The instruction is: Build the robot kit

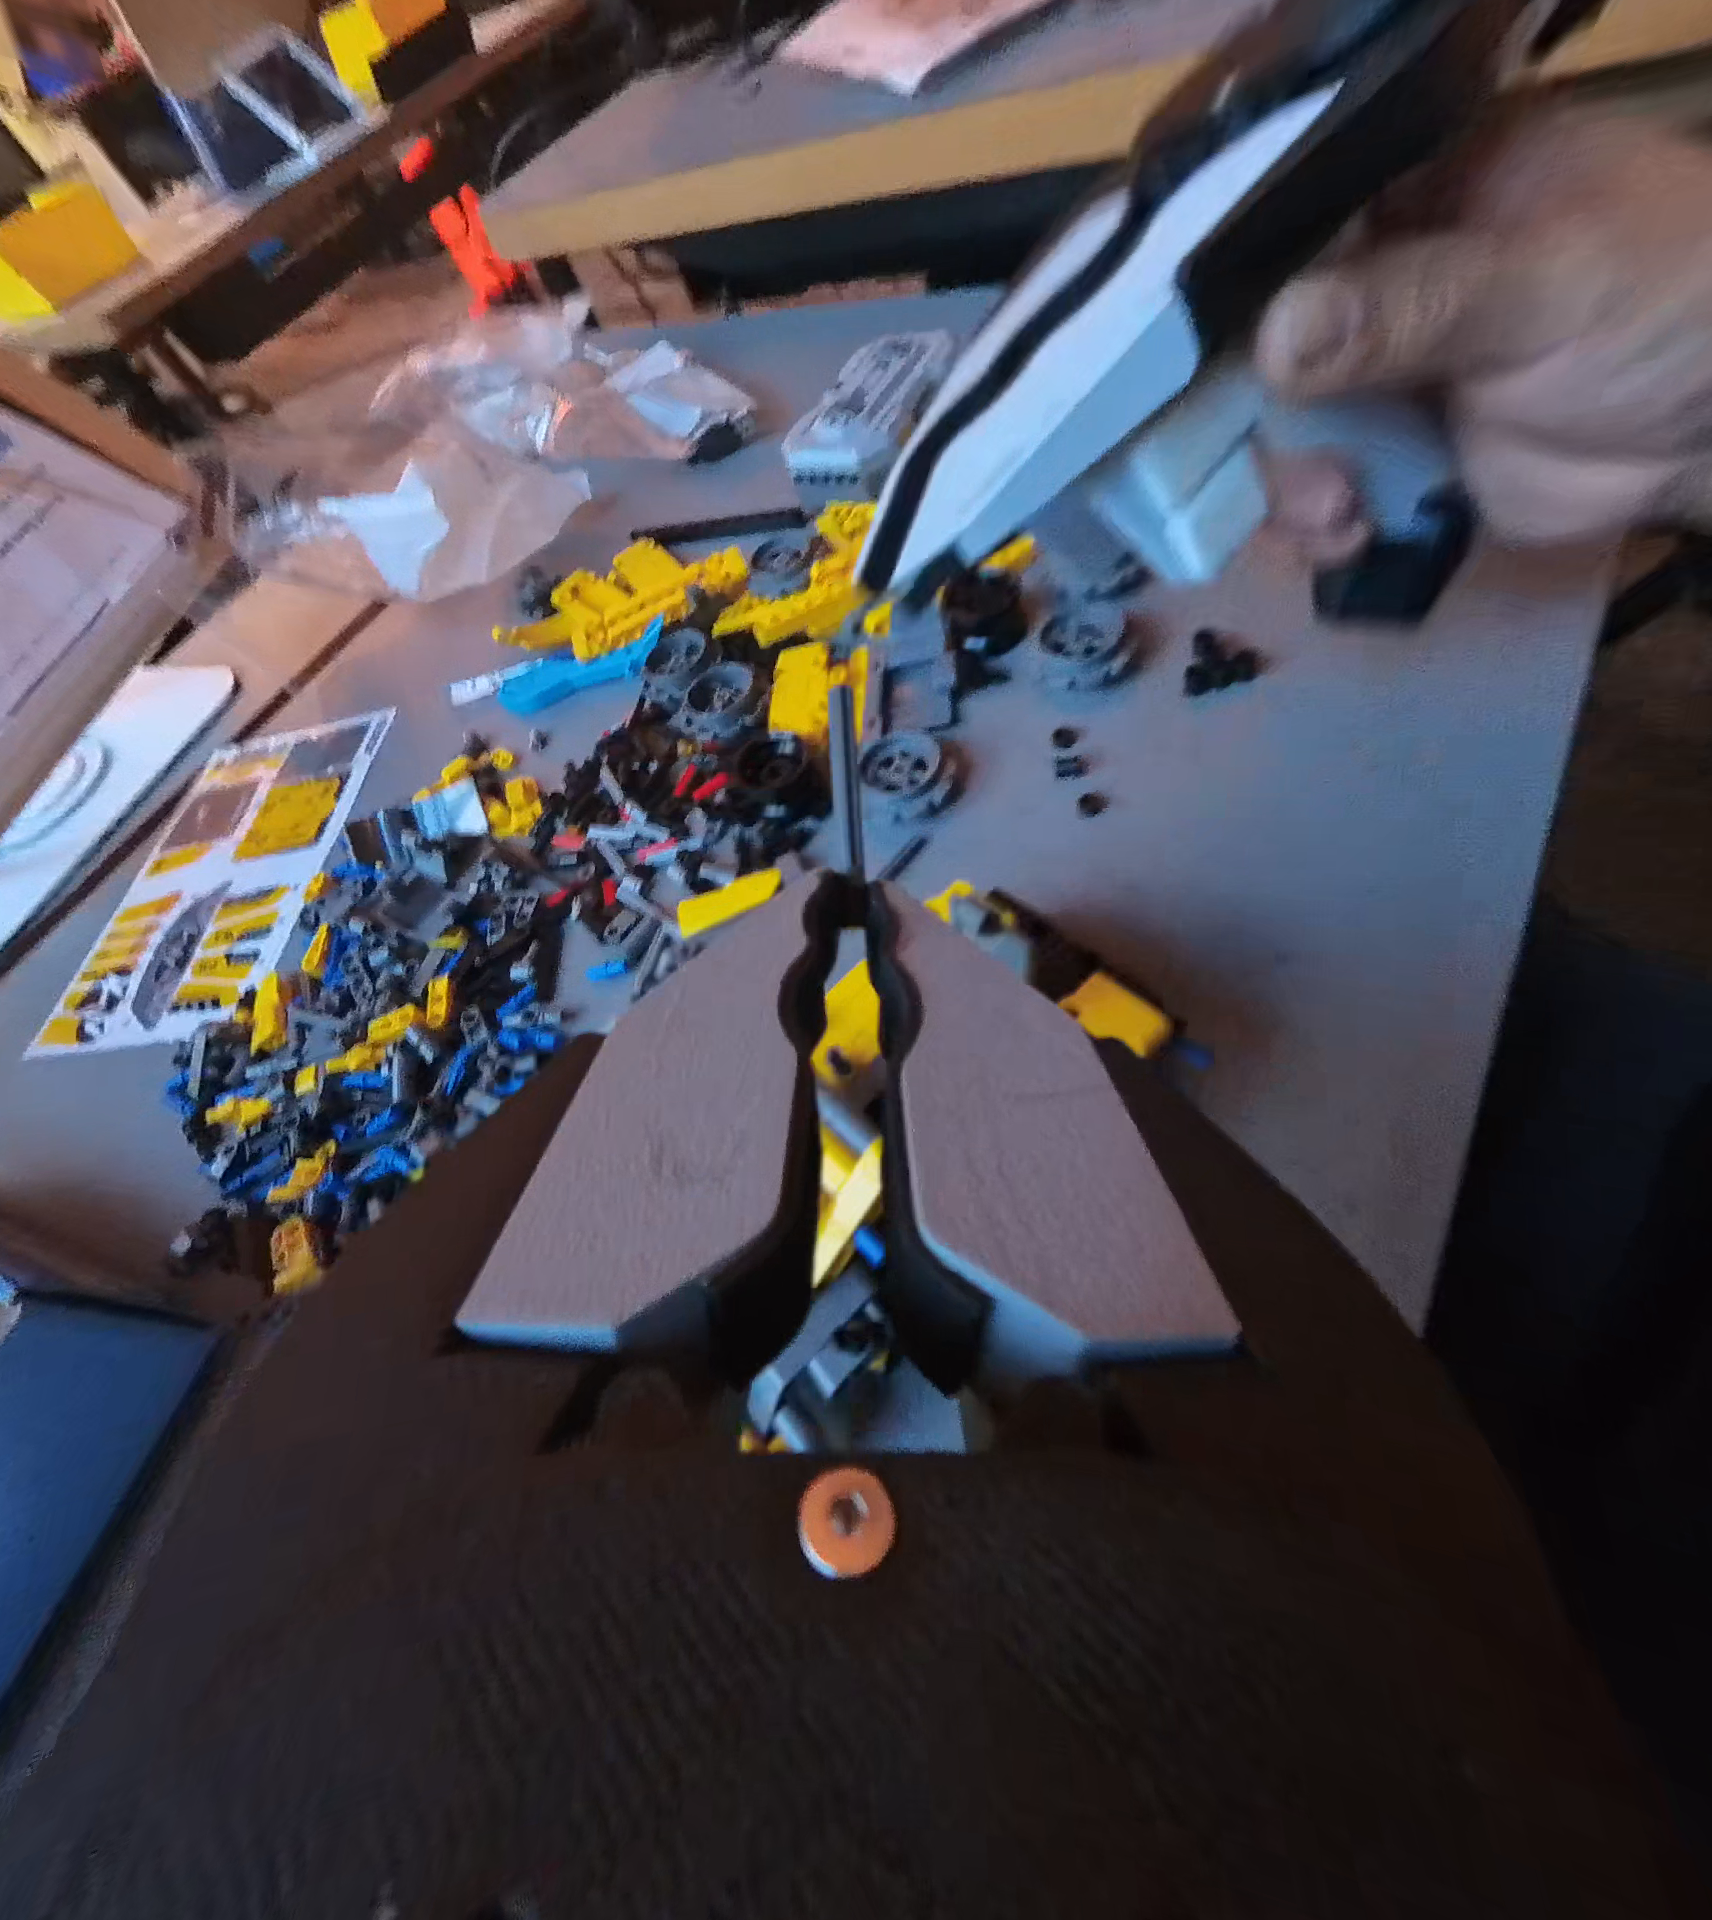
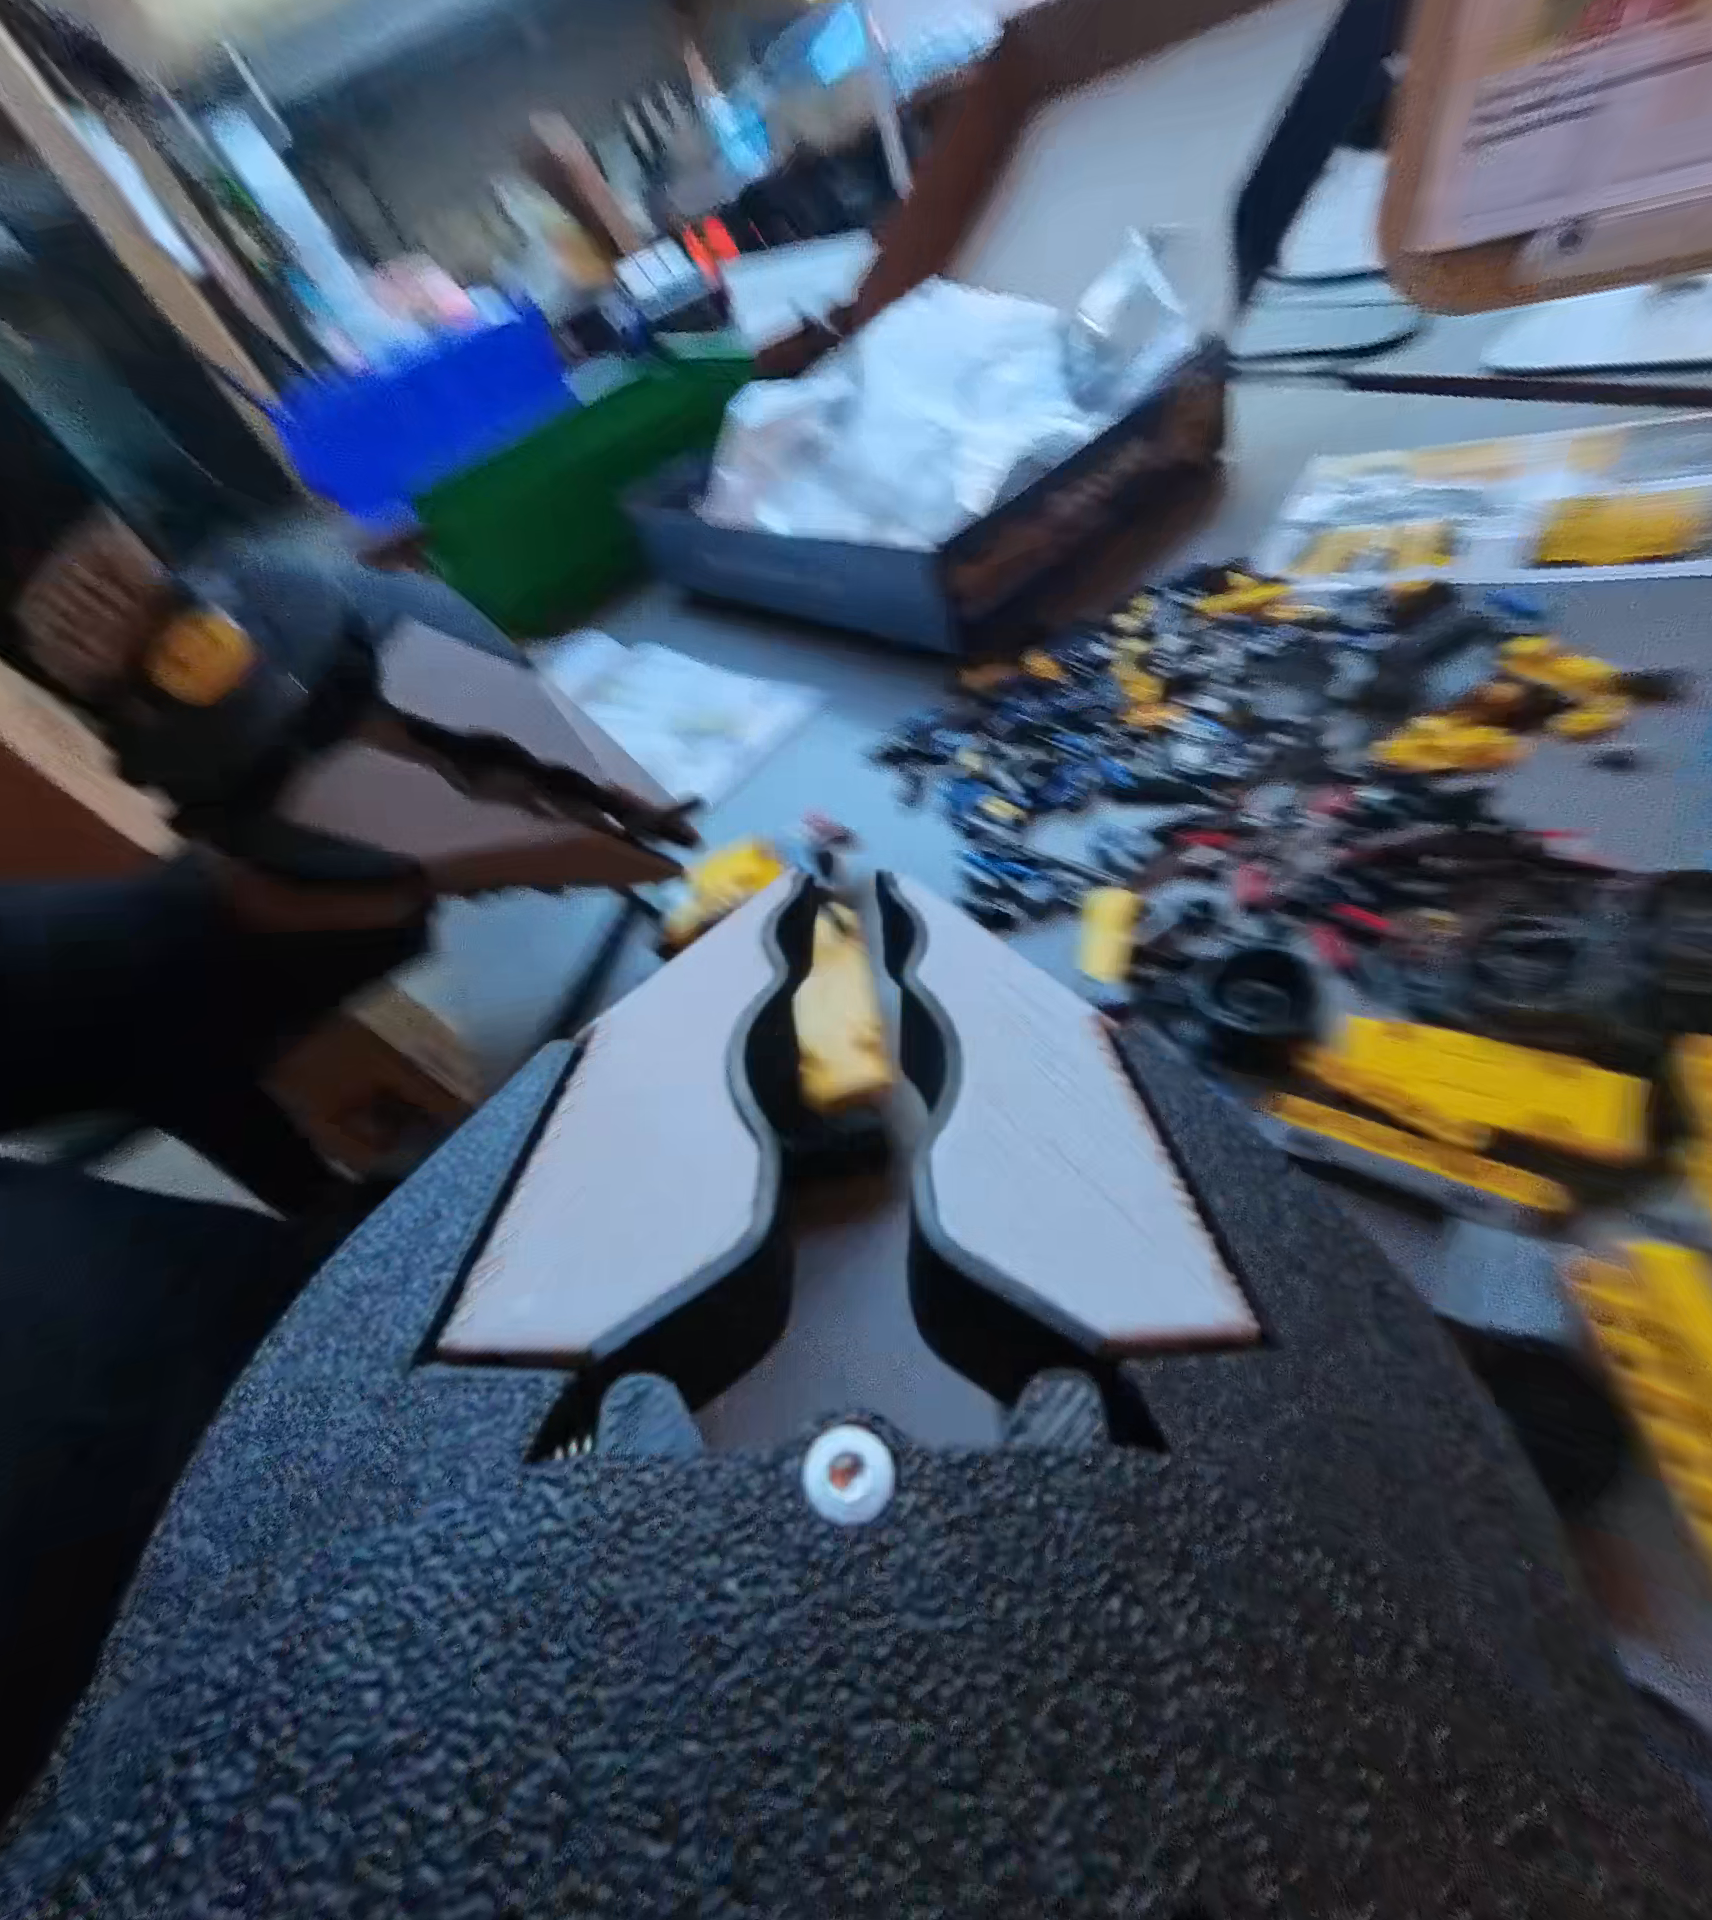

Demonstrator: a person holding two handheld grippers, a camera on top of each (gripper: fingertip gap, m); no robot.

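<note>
In the left wrist view my left gripper (image 1: pixel 847 888) is shut on the near end of a thin dark axle rod (image 1: pixel 844 769) that sticks out forward above the grey table (image 1: pixel 1299 883). My right gripper (image 1: pixel 883 587), held by a hand (image 1: pixel 1558 343), comes in from the upper right, its tips at the rod's far end by a small grey and yellow piece (image 1: pixel 867 623). In the blurred right wrist view the right gripper (image 2: pixel 844 883) has its fingertips slightly apart, with a yellow part (image 2: pixel 836 1029) on the table below the gap. The left gripper (image 2: pixel 675 826) lies just to its left.
A pile of small yellow, blue, grey and black building pieces (image 1: pixel 395 1018) covers the table's left and middle, with grey wheels (image 1: pixel 909 769), a blue piece (image 1: pixel 571 675) and a printed sheet (image 1: pixel 239 862). Crumpled plastic bags (image 1: pixel 519 416) lie farther back. A box of bags (image 2: pixel 831 582) stands beyond. The gap from one gripper's tips to the other's is roughly 6 centimeters.
</note>
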